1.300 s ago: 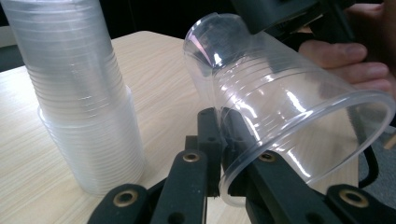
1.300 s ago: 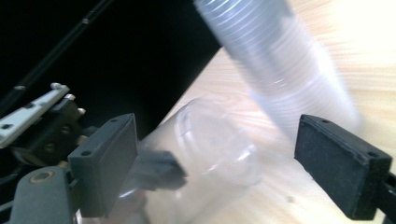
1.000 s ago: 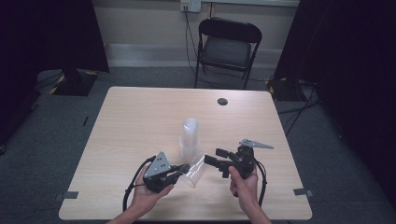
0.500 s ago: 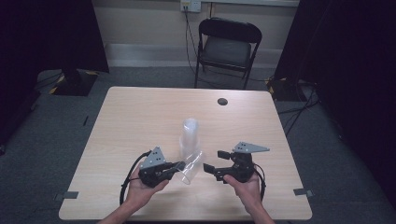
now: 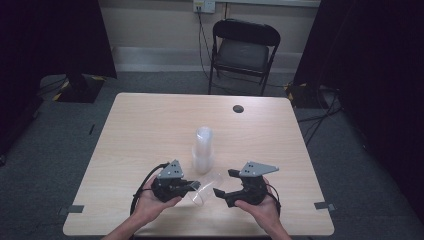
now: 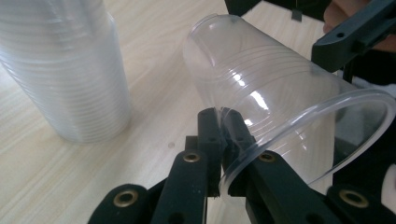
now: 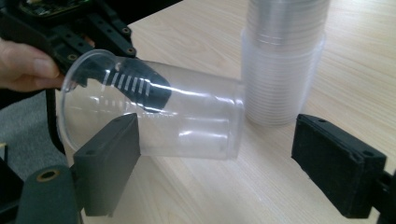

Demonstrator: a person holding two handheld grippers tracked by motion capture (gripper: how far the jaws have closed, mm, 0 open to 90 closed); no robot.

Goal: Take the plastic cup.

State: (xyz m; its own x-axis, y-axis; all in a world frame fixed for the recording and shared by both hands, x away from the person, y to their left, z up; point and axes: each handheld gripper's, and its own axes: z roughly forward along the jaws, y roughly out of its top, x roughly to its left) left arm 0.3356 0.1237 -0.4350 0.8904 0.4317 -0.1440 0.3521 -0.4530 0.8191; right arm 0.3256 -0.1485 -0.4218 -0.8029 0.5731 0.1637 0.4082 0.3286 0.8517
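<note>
Clear thin plastic, ribbed w/ faint rings round the wall: that was the cup [image 6: 280,107] I had in the left tongs [image 6: 223,140]. It lay on its side, held by the rim, one jaw inside the mouth and one outside, pinched tight on the wall. In the high view the cup [image 5: 207,187] sat low over the near part of the pale wood bench [image 5: 150,125], between my two hands, base pointing toward the stack of cups [image 5: 202,150] just behind it. I couldn't tell if the cup touched the bench. Rim was a rolled lip, base narrower than the mouth, glare streaks along the side.

Right tongs [image 7: 219,163] stood wide apart, jaws either side of the cup [image 7: 187,121] w/o touching it; they had just been closing a little, cup between them. Through the wall I saw the left jaw inside, its ribbed pad showing. Stack [image 7: 285,60] stood upright, close beside the cup's base.
</note>
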